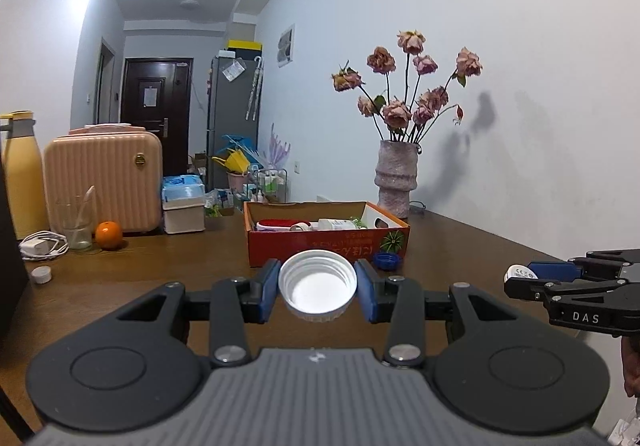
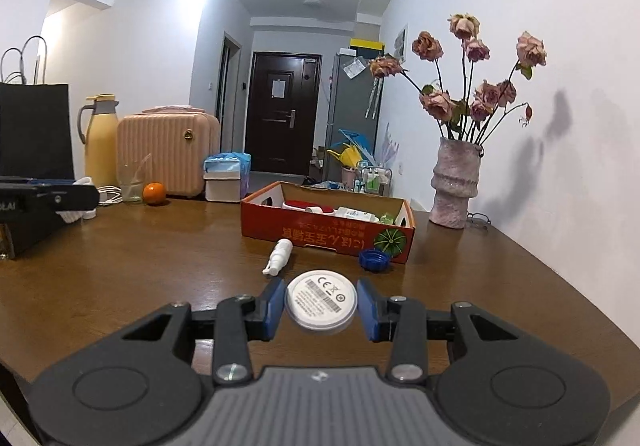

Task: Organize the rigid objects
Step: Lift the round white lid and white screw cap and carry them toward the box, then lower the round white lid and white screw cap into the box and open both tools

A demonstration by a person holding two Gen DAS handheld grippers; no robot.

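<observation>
Left gripper (image 1: 317,286) clamps a white screw lid (image 1: 317,283) between its blue pads, hollow side facing the camera, held above the brown table (image 1: 160,270). Right gripper (image 2: 320,306) pinches a white round disc (image 2: 320,300), barcode label showing, jaws narrowed onto its rim. Both are held short of the orange cardboard box (image 2: 320,234), which already holds red and white items.

Right wrist view only: a small white spray bottle (image 2: 279,255) lying on the table just in front of the box; the left view hides it behind the lid. Blue cap (image 2: 375,259) by the box's front right corner shows in both. Left view only: a small white cap (image 1: 41,274) near the left table edge and a charger with cable (image 1: 40,245). Vase of dried roses (image 1: 395,178) right of the box, an orange (image 1: 108,235) far left.
</observation>
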